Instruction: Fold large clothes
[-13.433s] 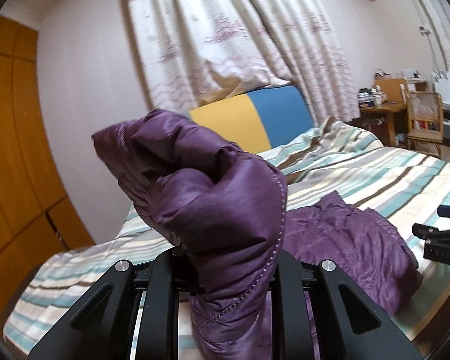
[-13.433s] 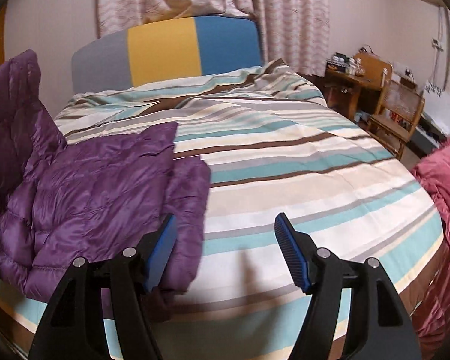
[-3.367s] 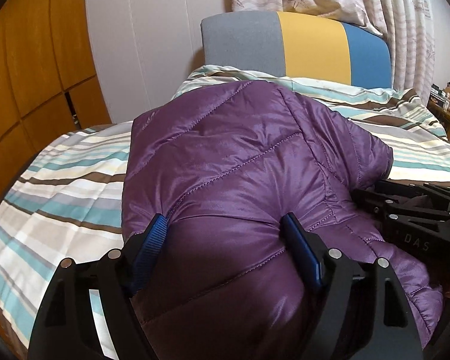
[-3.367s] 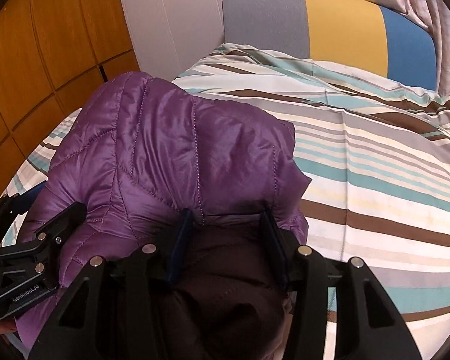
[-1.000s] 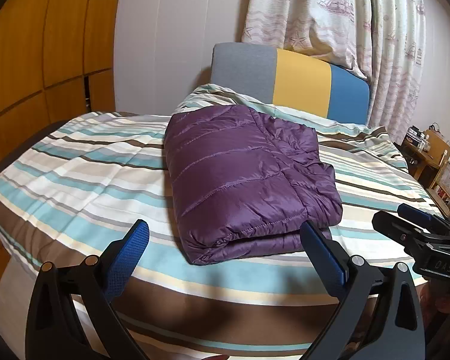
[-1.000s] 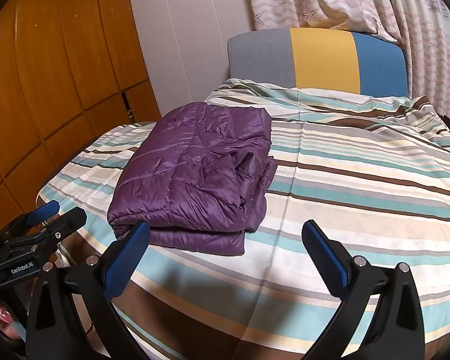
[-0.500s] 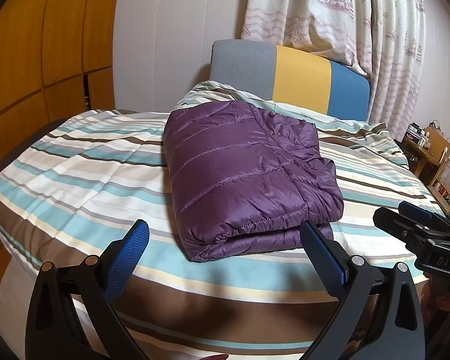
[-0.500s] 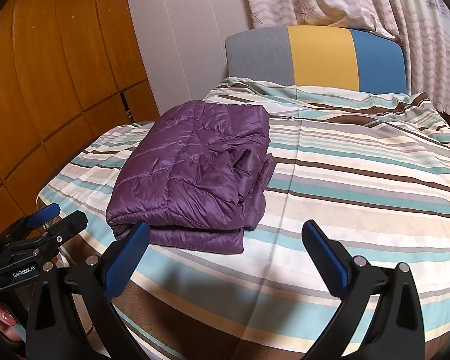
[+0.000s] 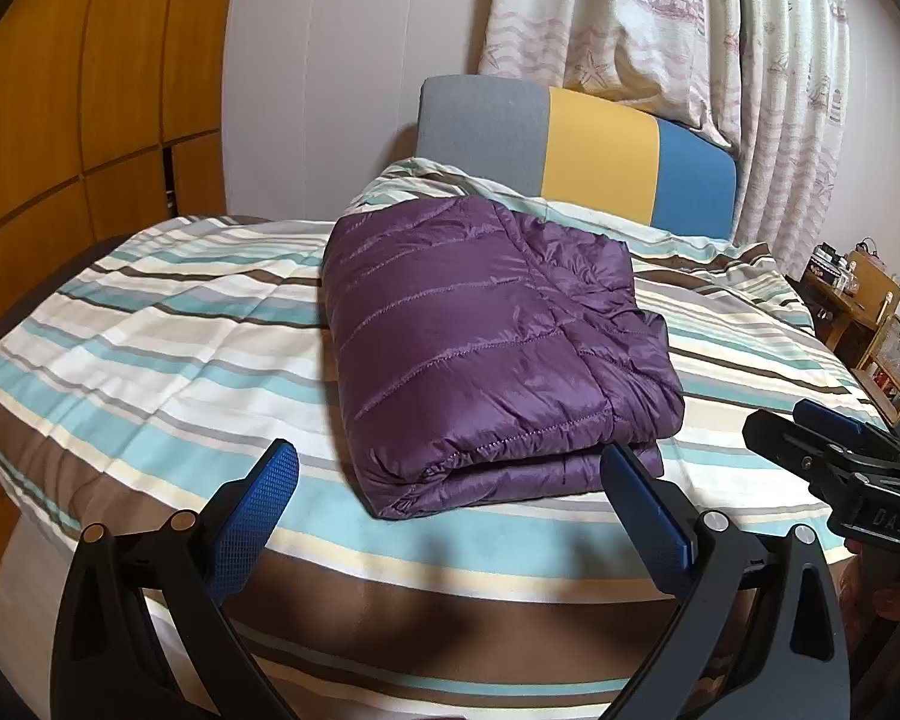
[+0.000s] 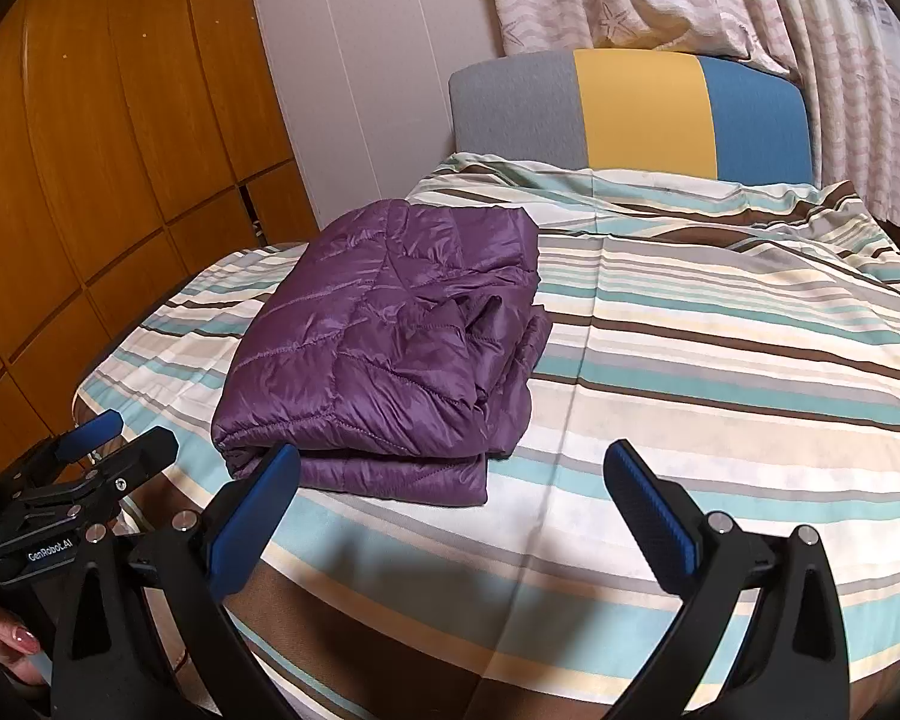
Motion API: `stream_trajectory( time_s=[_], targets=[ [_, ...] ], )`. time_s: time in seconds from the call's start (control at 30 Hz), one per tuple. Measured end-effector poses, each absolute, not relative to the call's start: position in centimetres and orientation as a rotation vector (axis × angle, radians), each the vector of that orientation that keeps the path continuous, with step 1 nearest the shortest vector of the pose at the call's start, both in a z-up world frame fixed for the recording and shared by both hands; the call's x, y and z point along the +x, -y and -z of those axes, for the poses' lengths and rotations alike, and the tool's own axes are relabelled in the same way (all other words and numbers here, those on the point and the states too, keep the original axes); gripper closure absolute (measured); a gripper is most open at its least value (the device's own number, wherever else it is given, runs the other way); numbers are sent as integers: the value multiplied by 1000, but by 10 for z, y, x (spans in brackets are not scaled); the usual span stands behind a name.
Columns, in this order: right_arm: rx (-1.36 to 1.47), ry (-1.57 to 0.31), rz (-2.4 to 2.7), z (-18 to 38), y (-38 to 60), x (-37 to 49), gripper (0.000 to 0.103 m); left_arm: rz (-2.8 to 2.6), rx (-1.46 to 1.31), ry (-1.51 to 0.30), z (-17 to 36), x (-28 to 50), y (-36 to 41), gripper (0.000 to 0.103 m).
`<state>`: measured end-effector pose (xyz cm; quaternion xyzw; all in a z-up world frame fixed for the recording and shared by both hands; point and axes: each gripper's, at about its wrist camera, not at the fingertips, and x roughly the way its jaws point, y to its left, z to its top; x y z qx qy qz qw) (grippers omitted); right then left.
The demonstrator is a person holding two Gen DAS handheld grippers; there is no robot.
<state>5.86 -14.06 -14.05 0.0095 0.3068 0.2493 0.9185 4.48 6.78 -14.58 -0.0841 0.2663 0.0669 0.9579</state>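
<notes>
Purple quilted nylon is catching the light: the folded jacket [image 9: 486, 354] is lying as a compact, layered rectangle on the striped bedspread [image 9: 168, 354], toward the left side of the bed and near its foot edge, with its rounded fold facing the cameras and looser sleeve folds bunching along its right side. Nothing is gripping it. The left gripper [image 9: 450, 498] is hovering just short of the foot of the bed with its blue-padded jaws spread wide and nothing between them. The right gripper [image 10: 456, 495] is hanging likewise, jaws wide apart and unloaded, aiming past the jacket's right corner. Behind the bed, a grey, yellow and blue headboard [image 10: 630, 114] is standing against patterned curtains [image 9: 660, 24], and wooden cabinet doors [image 10: 108, 138] are lining the left wall.
</notes>
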Motion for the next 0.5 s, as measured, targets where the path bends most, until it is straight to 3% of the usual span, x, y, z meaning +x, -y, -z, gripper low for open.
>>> stream_trajectory(
  time_s=[0.5],
  targets=[
    [26, -640, -512, 144, 139, 59, 2, -176, -149, -562, 150, 44, -65, 3]
  ],
)
